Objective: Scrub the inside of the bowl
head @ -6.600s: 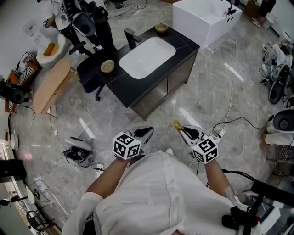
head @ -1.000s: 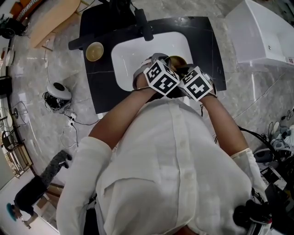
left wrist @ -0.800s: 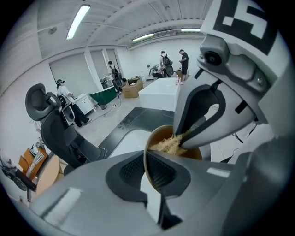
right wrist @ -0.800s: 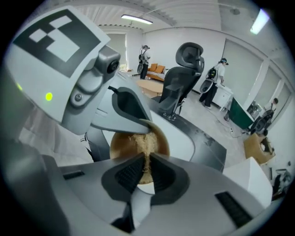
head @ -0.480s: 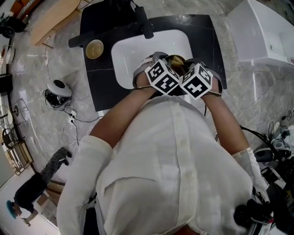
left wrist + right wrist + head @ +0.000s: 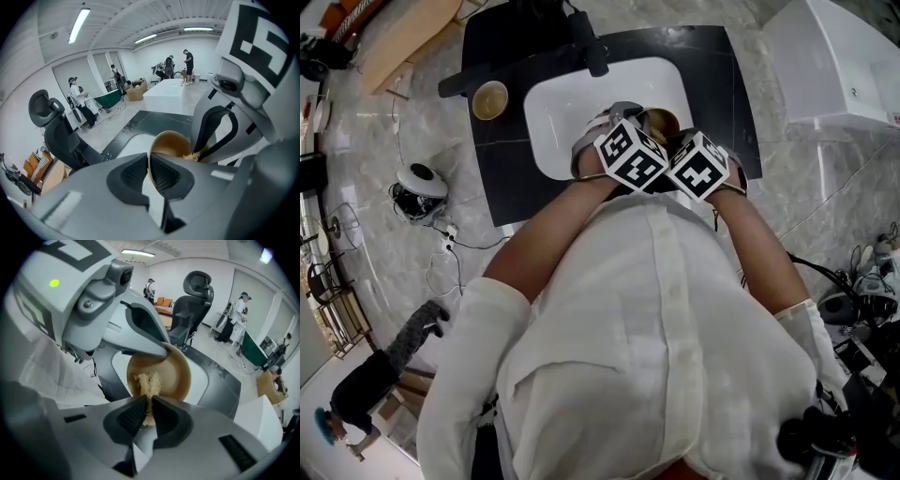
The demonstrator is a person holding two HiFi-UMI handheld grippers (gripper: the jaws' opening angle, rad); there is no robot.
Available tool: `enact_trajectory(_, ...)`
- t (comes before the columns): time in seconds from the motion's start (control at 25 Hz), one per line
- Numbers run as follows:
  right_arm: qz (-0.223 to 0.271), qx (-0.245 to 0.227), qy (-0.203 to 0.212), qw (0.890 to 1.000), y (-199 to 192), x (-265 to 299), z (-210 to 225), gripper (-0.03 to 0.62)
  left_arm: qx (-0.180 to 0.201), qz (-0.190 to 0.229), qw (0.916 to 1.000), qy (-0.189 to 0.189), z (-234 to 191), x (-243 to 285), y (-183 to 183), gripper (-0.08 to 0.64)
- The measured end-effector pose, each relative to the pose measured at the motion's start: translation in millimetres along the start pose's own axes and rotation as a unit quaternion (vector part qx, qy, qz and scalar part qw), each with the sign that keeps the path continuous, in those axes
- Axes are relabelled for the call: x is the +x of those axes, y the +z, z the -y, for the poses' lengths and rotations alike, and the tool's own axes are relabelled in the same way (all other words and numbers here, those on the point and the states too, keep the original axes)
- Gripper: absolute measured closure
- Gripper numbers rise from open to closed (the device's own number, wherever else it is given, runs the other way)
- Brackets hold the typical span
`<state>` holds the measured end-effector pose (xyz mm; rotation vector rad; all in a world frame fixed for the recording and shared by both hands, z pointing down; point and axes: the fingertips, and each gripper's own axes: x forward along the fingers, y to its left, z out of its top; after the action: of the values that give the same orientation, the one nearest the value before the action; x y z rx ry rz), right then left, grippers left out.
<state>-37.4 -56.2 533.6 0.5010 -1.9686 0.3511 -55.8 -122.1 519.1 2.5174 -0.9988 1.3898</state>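
Observation:
A brown bowl (image 6: 661, 120) is held tilted over the white sink (image 6: 562, 112). My left gripper (image 6: 619, 122) has the bowl's rim (image 6: 151, 161) between its pads, pressing on it while its jaws are opening slightly. My right gripper (image 6: 149, 405) is shut on a tan fibrous scrubber (image 6: 148, 381), whose tuft lies against the inside of the bowl (image 6: 176, 376). In the left gripper view the right gripper's fingers (image 6: 216, 129) reach into the bowl (image 6: 171, 143) from the right, with the scrubber (image 6: 192, 156) at its lower edge. Both marker cubes hide the jaws in the head view.
A second small bowl (image 6: 490, 98) stands on the black counter (image 6: 502, 178) left of the sink. The black faucet (image 6: 586, 42) rises at the basin's far edge. A black office chair (image 6: 51, 126) stands beyond the counter. A white tub (image 6: 844, 66) sits at the right.
Since the earliest frame the person has walked up to the sink and taken the bowl. Over the last second both grippers and the bowl shifted slightly toward the faucet.

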Motion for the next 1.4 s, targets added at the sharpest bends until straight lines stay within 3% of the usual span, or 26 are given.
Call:
enact_trajectory(0.28,0.046,-0.004,0.001,0.999,19,-7,2,0.561,-0.021,0.007,0.9996,-0.014,6,-1,5,0.545)
enact_trajectory(0.48,0.045,-0.005,-0.05,0.998,17,-16,26,0.561,-0.056,0.01,0.9979,-0.032,11,-1,5,0.548)
enact_trajectory(0.72,0.014,-0.05,-0.1,0.994,13,-20,36,0.561,-0.042,0.011,0.9988,-0.024,14,1,11,0.548)
enact_trajectory(1.08,0.001,-0.034,-0.056,0.998,-1,-22,22,0.561,0.008,-0.002,0.9998,0.016,6,3,9,0.548)
enact_trajectory(1.24,-0.006,-0.023,-0.046,0.999,-11,-16,24,0.561,0.004,-0.002,0.9998,0.019,4,5,11,0.545)
enact_trajectory(1.4,0.013,0.011,0.02,1.0,-9,-7,5,0.561,-0.009,0.001,0.9999,0.014,5,6,12,0.543)
